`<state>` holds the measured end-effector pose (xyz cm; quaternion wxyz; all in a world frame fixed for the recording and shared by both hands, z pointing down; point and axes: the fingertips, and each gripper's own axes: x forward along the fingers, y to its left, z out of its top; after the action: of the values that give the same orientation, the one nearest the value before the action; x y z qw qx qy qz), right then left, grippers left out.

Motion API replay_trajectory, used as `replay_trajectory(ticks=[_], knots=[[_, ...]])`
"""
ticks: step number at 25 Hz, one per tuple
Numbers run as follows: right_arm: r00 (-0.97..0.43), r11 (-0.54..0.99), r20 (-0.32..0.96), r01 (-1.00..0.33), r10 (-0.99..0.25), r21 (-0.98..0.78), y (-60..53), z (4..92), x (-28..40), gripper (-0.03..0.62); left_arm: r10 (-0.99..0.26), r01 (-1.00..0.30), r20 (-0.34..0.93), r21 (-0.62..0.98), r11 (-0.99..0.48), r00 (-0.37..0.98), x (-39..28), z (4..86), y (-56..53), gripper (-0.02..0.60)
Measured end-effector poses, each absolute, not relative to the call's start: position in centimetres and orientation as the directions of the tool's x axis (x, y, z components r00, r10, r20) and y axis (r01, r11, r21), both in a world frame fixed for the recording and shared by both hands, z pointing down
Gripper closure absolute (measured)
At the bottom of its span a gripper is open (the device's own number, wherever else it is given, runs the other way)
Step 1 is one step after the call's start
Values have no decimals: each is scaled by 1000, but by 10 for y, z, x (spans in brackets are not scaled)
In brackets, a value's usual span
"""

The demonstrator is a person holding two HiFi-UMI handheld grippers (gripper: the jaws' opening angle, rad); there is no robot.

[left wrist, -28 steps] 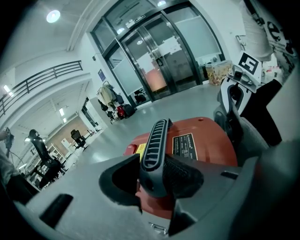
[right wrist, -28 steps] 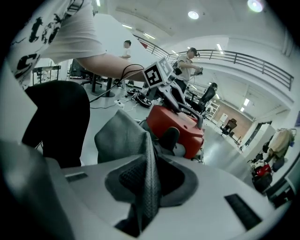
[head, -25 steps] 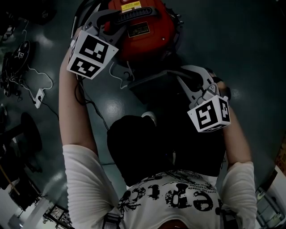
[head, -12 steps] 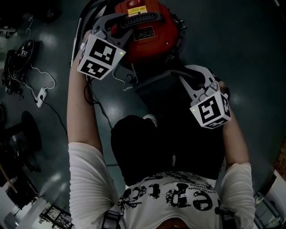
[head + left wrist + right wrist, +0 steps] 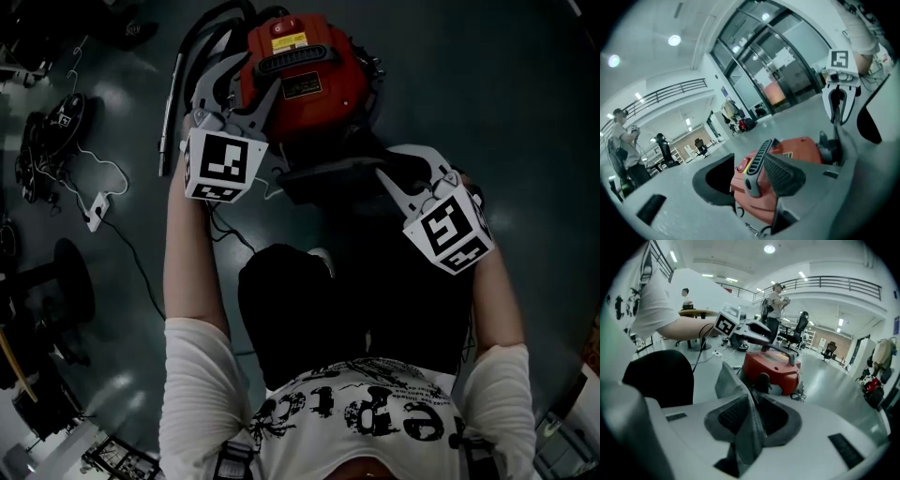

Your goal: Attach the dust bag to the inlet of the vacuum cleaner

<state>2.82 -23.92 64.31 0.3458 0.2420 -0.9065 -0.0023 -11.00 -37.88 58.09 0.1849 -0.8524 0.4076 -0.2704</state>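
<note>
- Dark, glossy floor (image 5: 525,112) fills the head view. At its far left lie tangled cables (image 5: 56,155) and a white power strip (image 5: 97,206), and a slim metal tube (image 5: 170,112) lies just left of the machine.
- Next comes the left gripper (image 5: 750,177), which hovers at the left side of the red vacuum cleaner (image 5: 305,80). Its jaws have just been opening and stand wide apart. The vacuum's ribbed carrying handle (image 5: 758,161) shows in the gap between them, but neither pad presses on it, so this gripper holds nothing.
- The dust bag (image 5: 328,176) lies on the person's side of the vacuum, close against the machine's near end. Its upper edge runs across the head view from left to right.
- The right gripper (image 5: 398,171) has its jaws closed on the right part of the bag. Its own view shows a fold of grey material pinched between the two pads and standing up out of them.
- Ahead of those jaws, past the fold, a dark round fitting (image 5: 762,382) sits on the vacuum's near face. I take it to be the inlet, though it is too small to be sure.
- The coming move seems to turn on that one line: bag in the right jaws, inlet straight beyond it, with little room between.
- The right hand is the nearer one and carries the bag.
- The bag's opening is not visible, so I cannot tell whether it faces the fitting.
- The left hand is free, and would be well placed to take the bag's left edge or steady the machine.
</note>
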Motion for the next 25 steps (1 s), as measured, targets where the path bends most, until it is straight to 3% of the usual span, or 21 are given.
replay_trajectory(ticks=[2, 5, 11, 12, 13, 14, 19, 25], knots=[[-694, 855, 530, -502, -487, 129, -239, 616, 31, 536, -825, -689, 171, -476, -547, 538, -113, 543, -357, 397], [-727, 777, 331, -629, -602, 31, -250, 566, 41, 536, -892, -858, -18, -280, -430, 452, -126, 498, -322, 397], [-694, 686, 104, -720, -712, -102, -252, 520, 47, 537, -937, -942, -101, -40, -332, 335, -126, 477, -251, 399], [-678, 671, 76, -735, -731, -97, -250, 515, 46, 539, -954, -959, -104, 11, -282, 280, -132, 479, -243, 427], [-659, 654, 52, -752, -751, -86, -248, 511, 45, 560, -971, -972, -95, 62, -227, 221, -138, 484, -236, 506], [-641, 637, 33, -767, -767, -72, -247, 509, 43, 579, -981, -977, -79, 103, -185, 177, -141, 489, -230, 578], [-600, 599, 24, -800, -800, -41, -249, 512, 33, 592, -980, -975, -3, 106, -197, 198, -131, 506, -226, 578], [-593, 586, 134, -806, -794, -88, -262, 482, 31, 592, -977, -977, 87, 110, -183, 193, -139, 470, -249, 578]])
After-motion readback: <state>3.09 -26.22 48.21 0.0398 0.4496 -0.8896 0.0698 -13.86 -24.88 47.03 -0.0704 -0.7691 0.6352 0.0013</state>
